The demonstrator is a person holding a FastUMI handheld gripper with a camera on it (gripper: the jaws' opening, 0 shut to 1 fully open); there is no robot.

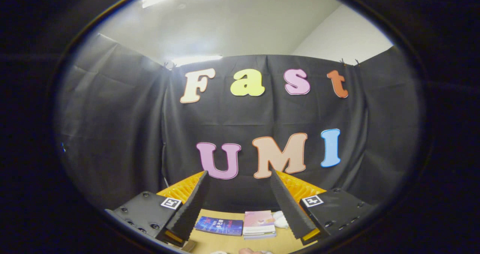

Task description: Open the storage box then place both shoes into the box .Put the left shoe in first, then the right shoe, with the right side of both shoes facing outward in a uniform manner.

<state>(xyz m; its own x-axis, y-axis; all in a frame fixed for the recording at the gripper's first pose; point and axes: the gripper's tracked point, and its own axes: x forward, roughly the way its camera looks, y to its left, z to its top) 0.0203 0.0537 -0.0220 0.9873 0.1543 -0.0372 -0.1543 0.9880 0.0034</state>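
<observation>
Tan table (225,242): blue book (219,226), pink book (259,224) side by side; white item (280,219) beside pink.

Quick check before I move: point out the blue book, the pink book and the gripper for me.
blue book (218,226), gripper view, middle of its cover.
pink book (258,223), gripper view, middle of its cover.
gripper (239,175), gripper view, midway between the fingertips; fingers open, holding nothing.

A white, rounded object (279,218), possibly a shoe though too little shows to be sure, lies on the desk (225,242) at its far side. It is just right of a pink book (258,222) and partly hidden behind the right finger. The gripper (238,171) has its fingers (187,212) spread wide, holding nothing.
</observation>
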